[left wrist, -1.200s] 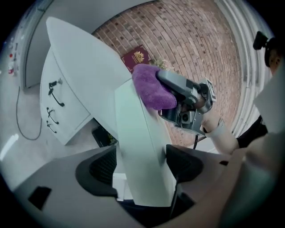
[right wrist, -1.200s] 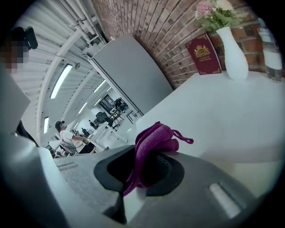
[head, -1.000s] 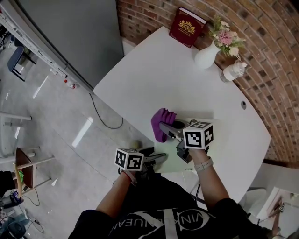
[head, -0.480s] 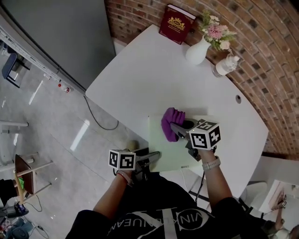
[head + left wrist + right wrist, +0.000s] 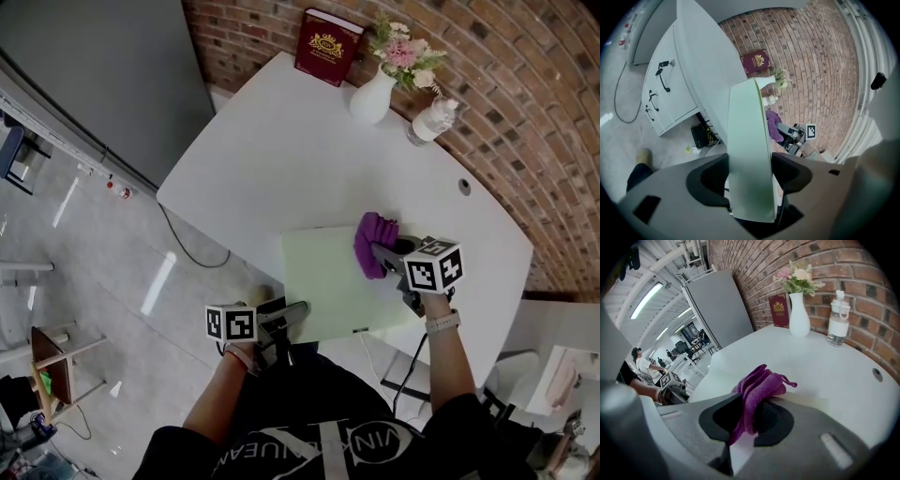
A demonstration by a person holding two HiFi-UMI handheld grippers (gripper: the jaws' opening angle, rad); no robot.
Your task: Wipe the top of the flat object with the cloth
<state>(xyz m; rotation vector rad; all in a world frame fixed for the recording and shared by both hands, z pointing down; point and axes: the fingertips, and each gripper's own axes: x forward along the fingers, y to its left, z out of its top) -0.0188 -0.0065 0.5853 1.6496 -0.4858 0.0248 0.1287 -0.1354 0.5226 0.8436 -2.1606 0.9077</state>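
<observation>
Pale green board (image 5: 328,281) lies at the near edge of the white counter (image 5: 272,141), with the purple cloth (image 5: 373,242) on its far right part. Right gripper (image 5: 752,416) is clamped on the cloth; I only get that from its own view. Left gripper (image 5: 750,174) view: jaws just been closing, pinching the board's near edge. Only the head view shows the whole board.
</observation>
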